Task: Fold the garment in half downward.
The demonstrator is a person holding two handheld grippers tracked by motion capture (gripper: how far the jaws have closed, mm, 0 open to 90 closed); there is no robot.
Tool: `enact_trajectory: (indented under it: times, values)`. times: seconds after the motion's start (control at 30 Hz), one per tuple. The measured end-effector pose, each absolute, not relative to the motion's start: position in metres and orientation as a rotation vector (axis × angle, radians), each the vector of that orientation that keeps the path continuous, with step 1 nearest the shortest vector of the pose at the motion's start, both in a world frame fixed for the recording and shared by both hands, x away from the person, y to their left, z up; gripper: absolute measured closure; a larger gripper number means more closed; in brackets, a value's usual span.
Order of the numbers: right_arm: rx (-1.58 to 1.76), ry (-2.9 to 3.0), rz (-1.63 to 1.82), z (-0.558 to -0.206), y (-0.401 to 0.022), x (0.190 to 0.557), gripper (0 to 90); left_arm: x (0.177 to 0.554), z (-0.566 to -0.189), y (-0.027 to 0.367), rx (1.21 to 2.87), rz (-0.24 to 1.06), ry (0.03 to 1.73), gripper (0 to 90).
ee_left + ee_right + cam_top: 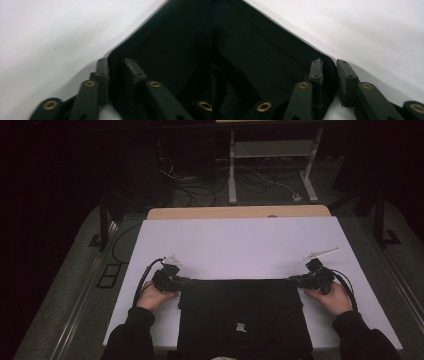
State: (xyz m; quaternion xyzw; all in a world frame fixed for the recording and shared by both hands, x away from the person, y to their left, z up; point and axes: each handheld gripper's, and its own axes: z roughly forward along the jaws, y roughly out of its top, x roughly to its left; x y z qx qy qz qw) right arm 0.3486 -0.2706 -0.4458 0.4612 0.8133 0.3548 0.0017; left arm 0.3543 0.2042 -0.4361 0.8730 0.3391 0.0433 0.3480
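Note:
A black folded garment (pixel 245 315) with a small white logo lies flat at the near edge of the white table (pixel 235 245). My left gripper (pixel 186 281) is at its far left corner, my right gripper (pixel 295 280) at its far right corner, each held by a hand. In the left gripper view the jaws of the left gripper (pixel 115 65) stand close together with the corner of the garment (pixel 175 50) pinched between them. In the right gripper view the right gripper (pixel 329 65) is shut on the rounded corner of the garment (pixel 262 57).
Bare white tabletop (pixel 50 37) stretches beyond the garment toward the far edge, where a wooden strip (pixel 240 212) shows. Behind the table, a white metal stand (pixel 270 150) and loose cables (pixel 195 190) sit on the dark floor. Dark sleeves enter from the bottom.

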Motion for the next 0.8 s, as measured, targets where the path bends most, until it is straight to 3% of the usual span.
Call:
enact_trajectory:
  times: [0.23, 0.57, 0.8]
  values:
    - [1.497, 2.564, 1.127, -0.445, -0.272, 0.350, 84.2, 0.355, -0.434, 0.207, 2.242, 0.115, 0.889, 84.0]
    - [1.509, 2.463, 1.096, -0.438, -0.267, 0.348, 85.3, 0.356, -0.424, 0.207, 2.184, 0.210, 0.934, 84.9]
    - [1.495, 2.411, 1.084, -0.431, -0.266, 0.352, 85.6, 0.365, -0.418, 0.199, 2.246, 0.294, 0.948, 84.9]
